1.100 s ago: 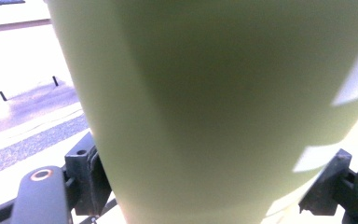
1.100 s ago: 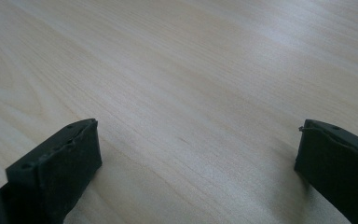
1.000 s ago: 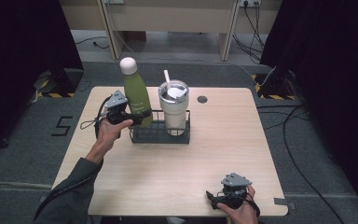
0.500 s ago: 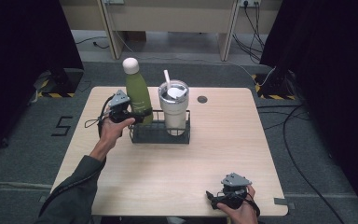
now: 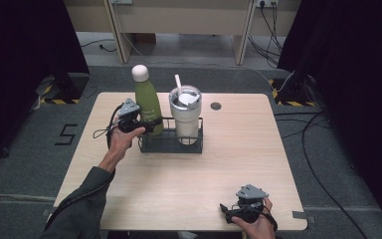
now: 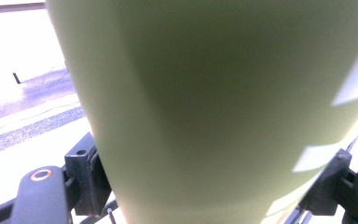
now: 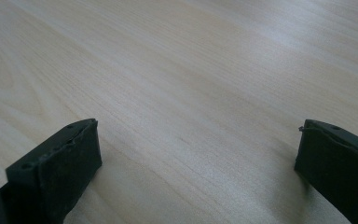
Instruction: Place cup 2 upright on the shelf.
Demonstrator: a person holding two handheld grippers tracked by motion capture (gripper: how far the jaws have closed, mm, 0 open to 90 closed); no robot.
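Gripping green bottle, seemingly: left tool.

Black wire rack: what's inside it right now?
The black wire rack holds a green bottle on its left and a lidded tumbler with a straw on its right, both upright. The left gripper covers the bottle's lower part.
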